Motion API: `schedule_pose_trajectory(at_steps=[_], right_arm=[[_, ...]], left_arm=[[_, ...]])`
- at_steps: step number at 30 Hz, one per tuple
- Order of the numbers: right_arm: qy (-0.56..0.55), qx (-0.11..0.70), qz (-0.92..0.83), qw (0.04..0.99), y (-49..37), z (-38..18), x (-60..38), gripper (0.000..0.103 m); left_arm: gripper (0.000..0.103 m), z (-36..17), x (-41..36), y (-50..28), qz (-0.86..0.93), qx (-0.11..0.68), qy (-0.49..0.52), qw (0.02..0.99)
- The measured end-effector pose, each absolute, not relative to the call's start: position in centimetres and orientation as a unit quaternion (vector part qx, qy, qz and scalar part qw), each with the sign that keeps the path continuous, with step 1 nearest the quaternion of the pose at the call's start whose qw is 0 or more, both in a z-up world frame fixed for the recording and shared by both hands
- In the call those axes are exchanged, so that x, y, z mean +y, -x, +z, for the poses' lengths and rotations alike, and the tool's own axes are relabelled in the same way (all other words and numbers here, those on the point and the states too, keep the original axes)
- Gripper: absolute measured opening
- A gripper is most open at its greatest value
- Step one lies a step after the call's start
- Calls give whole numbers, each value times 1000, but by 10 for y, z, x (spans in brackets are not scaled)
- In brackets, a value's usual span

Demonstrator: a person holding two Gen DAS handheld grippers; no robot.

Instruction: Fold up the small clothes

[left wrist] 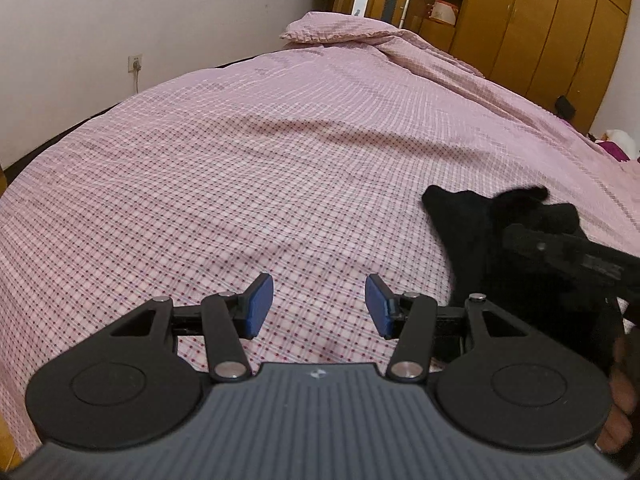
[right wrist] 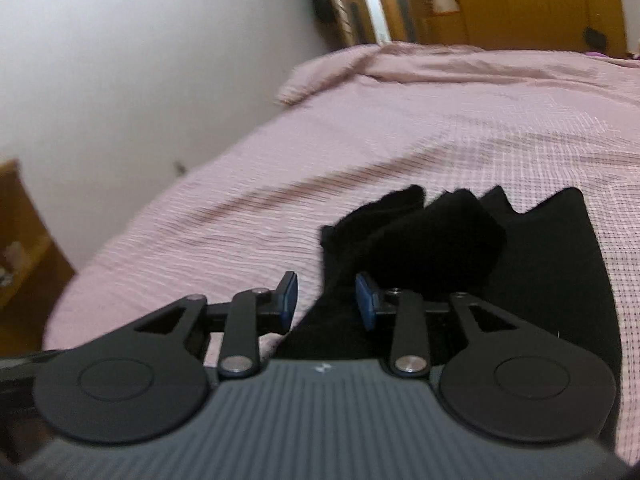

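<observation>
While my left hand-held gripper hangs over the pink checked bed cover, its blue pads stand well apart with nothing but cover showing between them. The black garment lies to its right, toward the right edge of the bed, crumpled and partly heaped on itself. My right hand-held gripper comes at it from that side (in the left wrist view I see it only as a dark, blurred shape over the cloth). In the right wrist view its jaws are parted, a narrower gap than on the left. The black cloth runs up between the blue pads and bunches beyond them. The cloth sits against the right pad, but there is a gap of pink cover beside the left pad, so the pads are not pressing on it. This view is smeared by motion, so finer folds in the cloth I cannot make out. A pillow in the same check lies at the far end of the bed, near the white wall. Wooden wardrobes stand beyond the far right corner of the bed.
</observation>
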State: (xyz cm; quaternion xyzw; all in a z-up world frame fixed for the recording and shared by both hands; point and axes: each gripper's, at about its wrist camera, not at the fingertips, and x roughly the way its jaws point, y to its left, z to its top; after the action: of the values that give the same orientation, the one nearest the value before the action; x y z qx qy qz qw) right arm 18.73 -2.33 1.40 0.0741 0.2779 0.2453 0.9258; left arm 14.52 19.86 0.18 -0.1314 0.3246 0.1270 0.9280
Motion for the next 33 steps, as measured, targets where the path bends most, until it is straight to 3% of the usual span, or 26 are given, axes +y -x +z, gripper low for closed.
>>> schedule_pose_trajectory(at_steps=[13, 21, 28, 29, 30, 33], right_arm=[[-127, 204, 167, 956, -158, 35, -101, 36], [-152, 234, 85, 957, -172, 11, -142, 36], [-168, 257, 62, 950, -182, -10, -158, 36], [-170, 260, 64, 948, -184, -13, -162, 42], [-175, 261, 67, 947, -184, -15, -163, 54], [-184, 257, 71, 946, -185, -20, -166, 61]], left_arm=[[57, 29, 154, -156, 54, 303, 100, 946], [63, 46, 102, -199, -11, 293, 13, 956], [64, 30, 55, -251, -66, 291, -81, 951], [64, 26, 49, -257, -72, 291, -98, 949], [64, 20, 42, -263, -76, 292, -119, 946], [64, 5, 26, -282, -71, 298, -164, 938]])
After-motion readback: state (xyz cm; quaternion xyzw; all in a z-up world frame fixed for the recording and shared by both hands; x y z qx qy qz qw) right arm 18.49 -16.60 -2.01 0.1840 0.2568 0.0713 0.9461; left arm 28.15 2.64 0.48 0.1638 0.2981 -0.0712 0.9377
